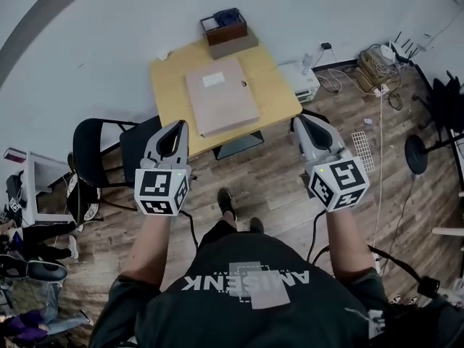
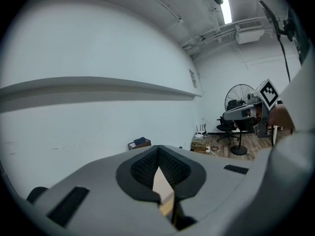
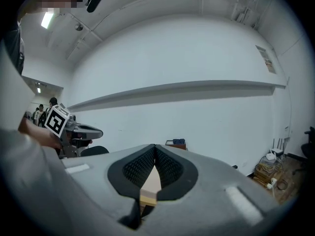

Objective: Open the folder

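Left claw [image 1: 180,125], right claw [image 1: 299,120] closed; black chair [image 1: 94,151] beside table [image 1: 168,85]; box [image 1: 225,28] behind folder [image 1: 221,95].

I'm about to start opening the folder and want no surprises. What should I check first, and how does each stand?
1. Folder closed, flat on table: ok.
2. Box clear of folder: ok.
3. Left tongs open to take the cover: not ok, shut.
4. Right tongs open: not ok, shut.
5. Tongs at the folder: not ok, both short of it.
6. Which edge opens: cannot tell.
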A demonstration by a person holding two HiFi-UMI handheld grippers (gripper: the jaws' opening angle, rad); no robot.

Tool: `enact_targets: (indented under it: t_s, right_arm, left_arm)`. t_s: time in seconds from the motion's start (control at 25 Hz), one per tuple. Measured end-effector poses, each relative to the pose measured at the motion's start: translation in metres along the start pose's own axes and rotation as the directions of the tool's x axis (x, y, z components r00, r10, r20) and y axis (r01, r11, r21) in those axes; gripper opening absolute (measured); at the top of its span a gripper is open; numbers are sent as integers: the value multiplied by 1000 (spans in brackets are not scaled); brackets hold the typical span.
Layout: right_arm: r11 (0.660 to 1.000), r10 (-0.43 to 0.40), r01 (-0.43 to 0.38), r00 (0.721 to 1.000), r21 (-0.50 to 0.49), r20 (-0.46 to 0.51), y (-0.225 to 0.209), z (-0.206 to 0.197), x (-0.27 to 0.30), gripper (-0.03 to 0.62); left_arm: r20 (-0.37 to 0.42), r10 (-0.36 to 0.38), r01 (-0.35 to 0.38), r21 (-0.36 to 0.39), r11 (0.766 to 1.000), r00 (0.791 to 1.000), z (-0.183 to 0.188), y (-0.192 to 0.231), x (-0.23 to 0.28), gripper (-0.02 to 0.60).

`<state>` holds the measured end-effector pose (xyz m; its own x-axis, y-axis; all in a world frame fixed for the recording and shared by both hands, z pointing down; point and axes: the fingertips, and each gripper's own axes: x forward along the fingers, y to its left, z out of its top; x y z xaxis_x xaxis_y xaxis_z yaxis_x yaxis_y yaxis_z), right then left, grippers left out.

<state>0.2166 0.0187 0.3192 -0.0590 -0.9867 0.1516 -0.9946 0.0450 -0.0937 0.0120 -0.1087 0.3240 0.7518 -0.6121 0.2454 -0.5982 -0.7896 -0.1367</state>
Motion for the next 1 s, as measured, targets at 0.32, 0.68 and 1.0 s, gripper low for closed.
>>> enact_targets:
  t_s: [0.32,0.68,1.0]
  right_arm:
    - [998,-55,53,996,-30,-69,-10,-11,61,4]
    - [990,-128,135,985,50,-117,-23,-34,130,5]
    - [983,-136,160,966,92,-220,-40,-75,179,21]
  left_arm:
    - [-22,-72,73,10,997,997,-28,40,48,-3]
    - [-35,-183,181,-43,983,983,-62,74,93,-3]
    - [-144,-303,301,-30,953,942,-109,63,122,101]
